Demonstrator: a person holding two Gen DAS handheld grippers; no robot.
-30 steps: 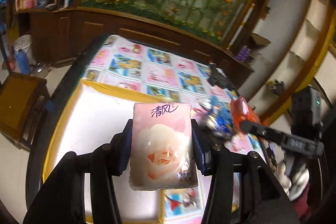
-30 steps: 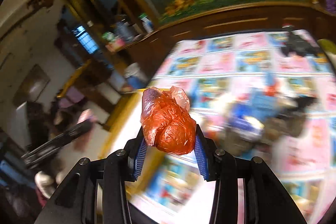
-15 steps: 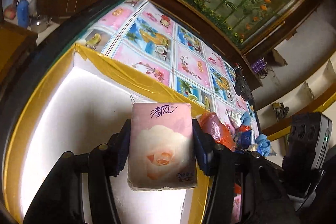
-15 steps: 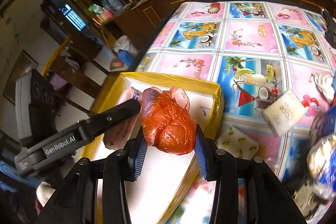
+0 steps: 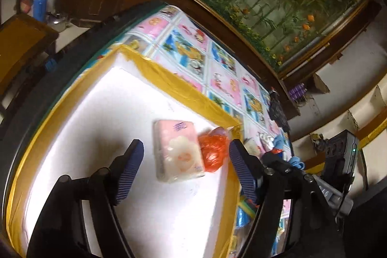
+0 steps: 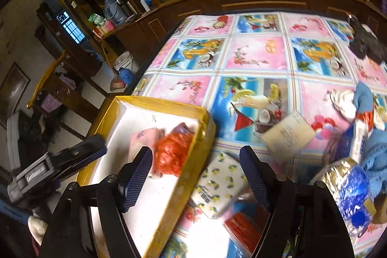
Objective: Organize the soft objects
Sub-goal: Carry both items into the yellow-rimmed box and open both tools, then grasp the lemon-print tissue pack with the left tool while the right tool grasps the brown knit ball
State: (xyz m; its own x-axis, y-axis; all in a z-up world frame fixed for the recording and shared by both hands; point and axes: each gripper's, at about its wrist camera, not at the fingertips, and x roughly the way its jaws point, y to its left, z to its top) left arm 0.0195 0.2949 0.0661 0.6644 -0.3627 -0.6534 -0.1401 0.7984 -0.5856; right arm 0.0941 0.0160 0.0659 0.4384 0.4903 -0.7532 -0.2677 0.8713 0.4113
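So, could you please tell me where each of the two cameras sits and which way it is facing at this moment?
Left wrist: rides on the left tongs, looking down into the yellow-edged box at the pink tissue pack and orange bag; its own open fingers show.
Right wrist: rides on the right tongs, above the box's right wall, facing across the patterned tablecloth; its open fingers show, and the left tool at far left.
Shared: box, tissue pack, orange bag, tablecloth.

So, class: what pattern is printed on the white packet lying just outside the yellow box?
Small yellow lemons on the white packet, clearest in the right wrist view.
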